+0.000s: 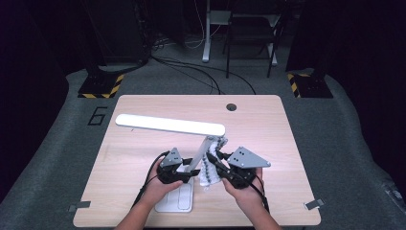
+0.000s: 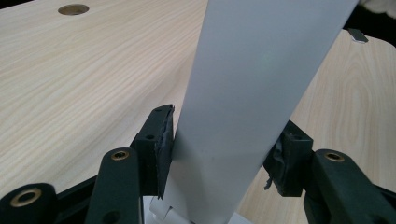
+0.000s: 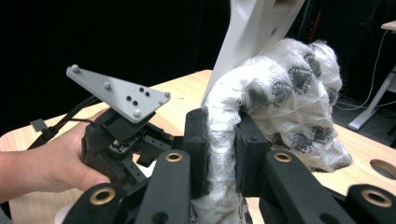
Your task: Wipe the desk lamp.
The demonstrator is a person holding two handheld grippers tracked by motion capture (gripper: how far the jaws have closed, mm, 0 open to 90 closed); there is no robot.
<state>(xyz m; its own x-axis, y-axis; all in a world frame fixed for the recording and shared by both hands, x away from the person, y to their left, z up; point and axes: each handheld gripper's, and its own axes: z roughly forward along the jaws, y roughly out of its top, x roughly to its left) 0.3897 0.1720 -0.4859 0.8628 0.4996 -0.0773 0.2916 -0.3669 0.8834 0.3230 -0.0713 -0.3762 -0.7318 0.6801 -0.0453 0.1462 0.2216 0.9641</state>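
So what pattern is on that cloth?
White cloth with dark grey diamond patches, clearest in the right gripper view.

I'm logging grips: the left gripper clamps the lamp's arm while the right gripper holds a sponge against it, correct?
Not a sponge. The right gripper is shut on a white knitted cloth, as the right gripper view shows. The left gripper does clamp the lamp's arm.

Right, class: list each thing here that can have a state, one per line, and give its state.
Desk lamp: standing on the table, head lit.
Lamp arm: tilted, clamped on both sides.
Left tongs: shut on the lamp arm.
Right tongs: shut on the cloth.
Cloth: white, bunched, pressed against the lamp arm.
Table: wooden, cable hole uncovered.
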